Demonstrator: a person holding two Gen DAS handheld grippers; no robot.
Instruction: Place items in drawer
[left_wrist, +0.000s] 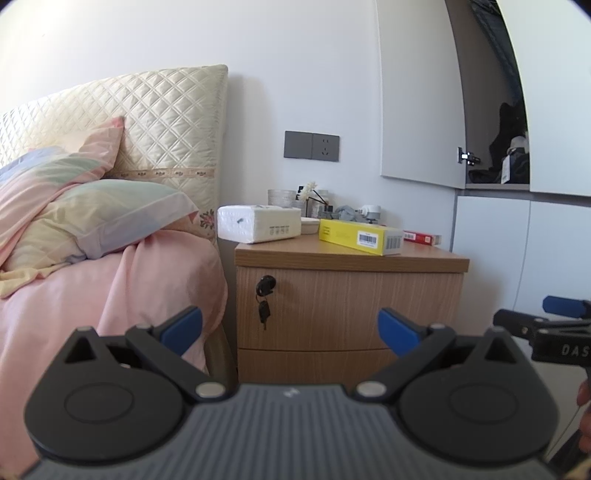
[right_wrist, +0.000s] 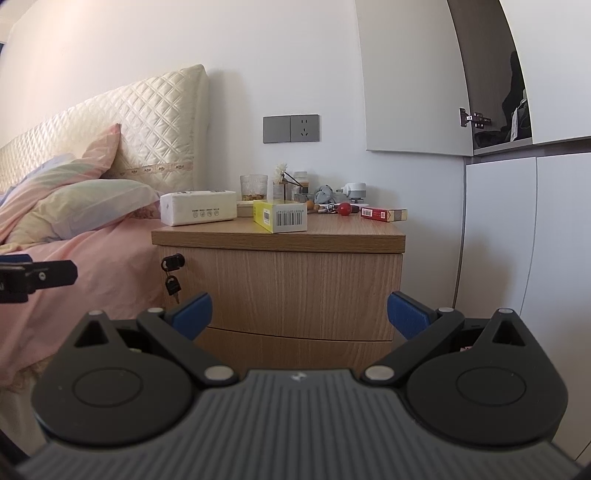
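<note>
Fronting wooden nightstand beside pink bed

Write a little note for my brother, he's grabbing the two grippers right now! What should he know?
Left gripper: open, empty.
Right gripper: open, empty.
Both hang in front of the nightstand, touching nothing.
On top: tissue pack, yellow box, red box, small clutter behind.
Top drawer is shut, key hanging from its lock.
Done: nothing yet.
Left: open a drawer, put the items in.
</note>
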